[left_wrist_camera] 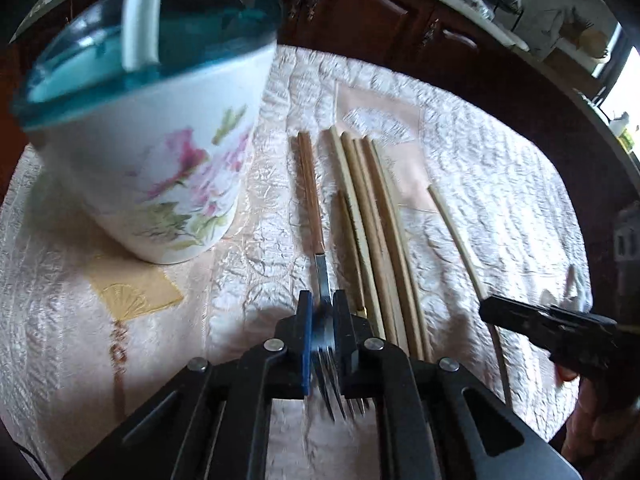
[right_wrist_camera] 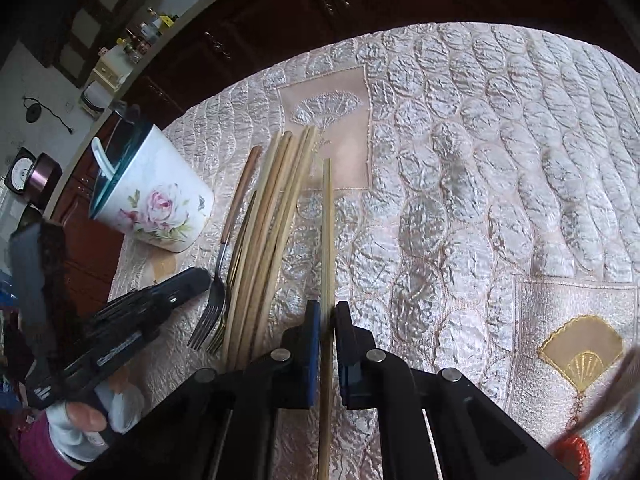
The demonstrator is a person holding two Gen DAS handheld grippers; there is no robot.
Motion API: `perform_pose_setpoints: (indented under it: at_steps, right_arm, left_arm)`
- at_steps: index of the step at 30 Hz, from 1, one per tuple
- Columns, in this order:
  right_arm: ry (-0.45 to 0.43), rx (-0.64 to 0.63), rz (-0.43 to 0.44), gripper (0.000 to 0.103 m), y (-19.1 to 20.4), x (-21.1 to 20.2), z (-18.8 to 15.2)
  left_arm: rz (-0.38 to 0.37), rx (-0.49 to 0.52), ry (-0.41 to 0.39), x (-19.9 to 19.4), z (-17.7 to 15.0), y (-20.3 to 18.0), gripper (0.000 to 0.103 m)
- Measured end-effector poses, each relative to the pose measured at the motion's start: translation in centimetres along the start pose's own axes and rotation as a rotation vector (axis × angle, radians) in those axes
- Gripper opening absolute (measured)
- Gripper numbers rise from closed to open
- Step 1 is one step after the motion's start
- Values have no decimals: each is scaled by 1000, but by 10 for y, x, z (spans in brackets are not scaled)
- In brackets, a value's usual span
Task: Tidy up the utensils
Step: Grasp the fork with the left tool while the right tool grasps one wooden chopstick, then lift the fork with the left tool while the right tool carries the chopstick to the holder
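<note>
My left gripper (left_wrist_camera: 323, 305) is shut on the neck of a fork (left_wrist_camera: 310, 188) with a brown handle, which lies on the cloth with its tines pointing back toward me. Just right of it lie a second, gold-toned fork (right_wrist_camera: 240, 236) and a bundle of several pale chopsticks (left_wrist_camera: 376, 224). My right gripper (right_wrist_camera: 328, 314) is shut on a single chopstick (right_wrist_camera: 328, 232) lying apart to the right of the bundle. The left wrist view shows that chopstick (left_wrist_camera: 460, 240) and the right gripper (left_wrist_camera: 490, 309). A floral cup (left_wrist_camera: 160, 152) with a teal rim holds a white spoon (left_wrist_camera: 140, 12).
A quilted pale pink cloth (right_wrist_camera: 480, 152) covers the table, with wide bare cloth to the right of the chopsticks. Dark wooden cabinets (right_wrist_camera: 280, 20) stand behind the far edge. A hand (right_wrist_camera: 86, 416) holds the left gripper (right_wrist_camera: 202, 276). Something red (right_wrist_camera: 568, 456) sits at the near right.
</note>
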State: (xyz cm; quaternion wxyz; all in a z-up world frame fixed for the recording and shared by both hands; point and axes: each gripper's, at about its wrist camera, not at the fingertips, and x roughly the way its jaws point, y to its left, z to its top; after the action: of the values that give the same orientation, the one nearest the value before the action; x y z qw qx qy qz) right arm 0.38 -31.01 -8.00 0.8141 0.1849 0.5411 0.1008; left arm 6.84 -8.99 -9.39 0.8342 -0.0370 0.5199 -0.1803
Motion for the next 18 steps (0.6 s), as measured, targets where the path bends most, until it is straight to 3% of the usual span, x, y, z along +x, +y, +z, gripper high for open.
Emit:
perform_pose_setpoints:
  at_steps: [2,6,8,18]
  right_arm:
    - [2,6,-2,9,-2,0,0]
    - [4,8,-7,9,-2,3,-1]
    - [7,10,-13,9,0,7,-1]
    - [-10,-64,-107,9,17,4,-8]
  left_arm:
    - [6,3,5,8,2,-1,15]
    - [19,22,-4,10,5,-4,15]
    - [18,26,-4,12,7,-6,9]
    - [1,61,12,-18,-22,4,6]
